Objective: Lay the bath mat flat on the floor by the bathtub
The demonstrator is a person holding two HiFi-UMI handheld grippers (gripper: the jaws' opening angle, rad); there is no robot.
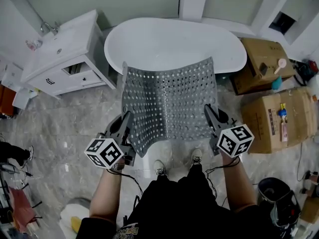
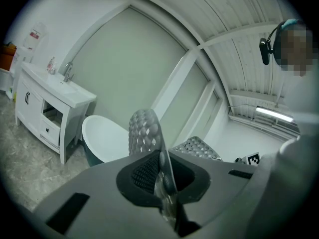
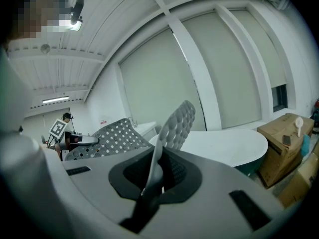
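At ten o'clock in the head view, a white sink cabinet [image 1: 65, 59] stands just beside the bathtub [image 1: 174, 46], which fills twelve o'clock. Down at seven o'clock, your left gripper [image 1: 125, 122] has its jaws pinching the left edge of the grey, hole-dotted bath mat [image 1: 169, 101]; its own view shows that edge clamped between the pads. You hold the mat spread in the air at the centre, off the floor [image 1: 65, 133] and above your shoes [image 1: 159, 168], its far edge overlapping the tub's near rim. At four o'clock your right gripper [image 1: 209, 112] pinches the mat's right edge, jaws almost together. Cardboard boxes [image 1: 279, 118] sit at three o'clock
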